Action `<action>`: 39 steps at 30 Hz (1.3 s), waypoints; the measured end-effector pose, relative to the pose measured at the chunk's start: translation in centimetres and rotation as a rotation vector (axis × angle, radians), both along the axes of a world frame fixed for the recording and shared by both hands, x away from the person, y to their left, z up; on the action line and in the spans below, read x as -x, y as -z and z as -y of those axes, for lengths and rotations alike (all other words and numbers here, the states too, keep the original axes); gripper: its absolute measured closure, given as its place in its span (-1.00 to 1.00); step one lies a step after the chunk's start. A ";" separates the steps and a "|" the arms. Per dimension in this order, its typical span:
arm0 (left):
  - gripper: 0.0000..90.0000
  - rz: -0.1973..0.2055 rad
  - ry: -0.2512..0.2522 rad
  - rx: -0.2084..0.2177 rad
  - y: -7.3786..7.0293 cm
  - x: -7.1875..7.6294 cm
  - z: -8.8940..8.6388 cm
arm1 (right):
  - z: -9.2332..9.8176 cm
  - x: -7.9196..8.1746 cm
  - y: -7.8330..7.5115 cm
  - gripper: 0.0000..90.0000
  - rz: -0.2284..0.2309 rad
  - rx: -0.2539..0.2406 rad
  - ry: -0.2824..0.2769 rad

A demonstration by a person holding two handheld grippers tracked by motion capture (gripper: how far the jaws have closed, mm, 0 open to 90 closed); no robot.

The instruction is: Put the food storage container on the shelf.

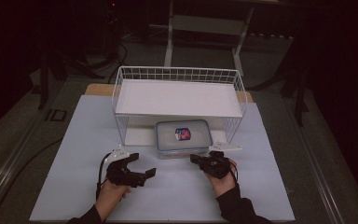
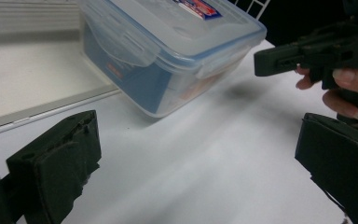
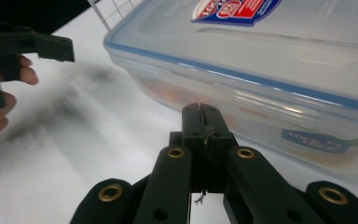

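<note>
Left gripper [image 1: 142, 164] sits on the white tabletop [image 1: 74, 154], fingers spread wide, nothing between them. Clear lidded container [image 1: 183, 136] with a blue seal and a sticker on top sits center, half under the white wire shelf rack [image 1: 177, 93]. Right gripper [image 1: 196, 159] is just beside the container's front right corner, fingers pressed together, empty.

The box [image 1: 183, 136] is sitting mid-table [image 1: 74, 186], before the basket [image 1: 177, 74]; the grippers are flanking its front corners.
</note>
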State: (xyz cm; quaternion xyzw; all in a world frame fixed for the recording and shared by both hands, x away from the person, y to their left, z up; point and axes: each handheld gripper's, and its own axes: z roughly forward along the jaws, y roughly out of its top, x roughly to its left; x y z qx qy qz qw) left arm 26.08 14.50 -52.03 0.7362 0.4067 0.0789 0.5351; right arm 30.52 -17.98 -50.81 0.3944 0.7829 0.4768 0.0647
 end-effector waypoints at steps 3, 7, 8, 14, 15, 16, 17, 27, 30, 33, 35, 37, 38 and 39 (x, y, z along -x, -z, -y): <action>-0.99 0.035 0.003 -0.023 -0.1 0.2 0.3 | -0.1 -0.5 0.3 1.00 -0.013 0.006 0.009; -0.99 0.065 0.005 -0.029 -0.4 0.4 0.6 | -0.3 -1.1 0.7 1.00 -0.032 0.001 0.021; -0.99 0.067 0.007 -0.029 -0.4 0.3 0.6 | -0.4 -1.3 0.8 1.00 -0.033 -0.002 0.022; -0.99 0.072 -0.002 -0.026 -0.3 0.3 0.4 | -1.2 -2.1 1.0 1.00 -0.035 -0.011 0.035; -0.99 0.072 -0.002 -0.026 -0.3 0.3 0.4 | -1.2 -2.1 1.0 1.00 -0.035 -0.011 0.035; -0.99 0.077 -0.004 -0.029 -0.4 0.3 0.4 | -1.3 -2.2 0.9 1.00 -0.034 -0.009 0.039; -0.99 0.080 -0.006 -0.028 -0.4 0.4 0.3 | -1.6 -2.6 1.0 1.00 -0.033 -0.010 0.045; -0.99 0.096 0.008 -0.040 -0.5 0.5 0.5 | -3.0 -4.6 1.2 1.00 -0.025 -0.009 0.066; -0.99 0.092 0.007 -0.042 -0.5 0.5 0.4 | -3.3 -5.1 1.2 1.00 -0.024 -0.018 0.076; -0.99 0.095 0.010 -0.043 -0.6 0.6 0.5 | -3.7 -5.5 1.2 1.00 -0.017 -0.014 0.084; -0.99 0.095 0.013 -0.040 -0.6 0.7 0.5 | -3.8 -5.9 1.2 0.99 -0.018 -0.017 0.093; -0.99 0.096 0.016 -0.042 -0.6 0.7 0.5 | -4.0 -6.1 1.3 0.99 -0.014 -0.019 0.097; -0.99 0.097 0.016 -0.040 -0.6 0.7 0.5 | -4.1 -6.3 1.3 0.99 -0.009 -0.014 0.099; -0.99 0.096 0.017 -0.040 -0.6 0.7 0.4 | -4.2 -6.4 1.3 0.99 -0.010 -0.012 0.098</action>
